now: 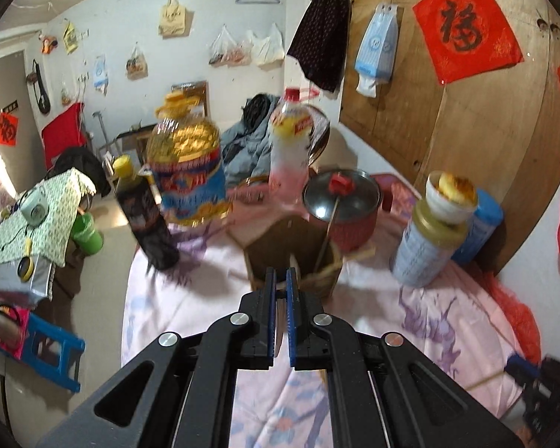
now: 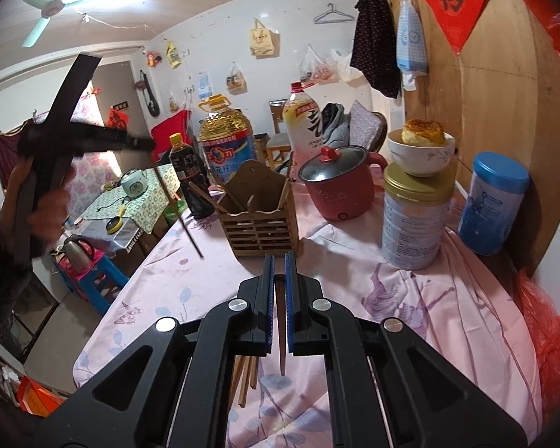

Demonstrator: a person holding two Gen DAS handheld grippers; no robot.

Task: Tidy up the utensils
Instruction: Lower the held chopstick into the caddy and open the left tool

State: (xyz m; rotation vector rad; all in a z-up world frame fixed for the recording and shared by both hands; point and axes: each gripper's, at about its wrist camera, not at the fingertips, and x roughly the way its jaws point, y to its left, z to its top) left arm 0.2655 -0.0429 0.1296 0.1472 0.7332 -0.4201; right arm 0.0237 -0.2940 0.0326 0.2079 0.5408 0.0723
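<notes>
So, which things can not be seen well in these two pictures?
- Left view: oil bottle label is motion-blurred, unreadable.
- Left view: holder front is hidden behind the left hand-held gripper.
- Right view: loose chopsticks are mostly covered by the right hand-held gripper; their count is unclear.

White wall (image 2: 242,37) w/ hung bags, ceiling fan (image 2: 44,7), wood panel (image 1: 466,119).
</notes>
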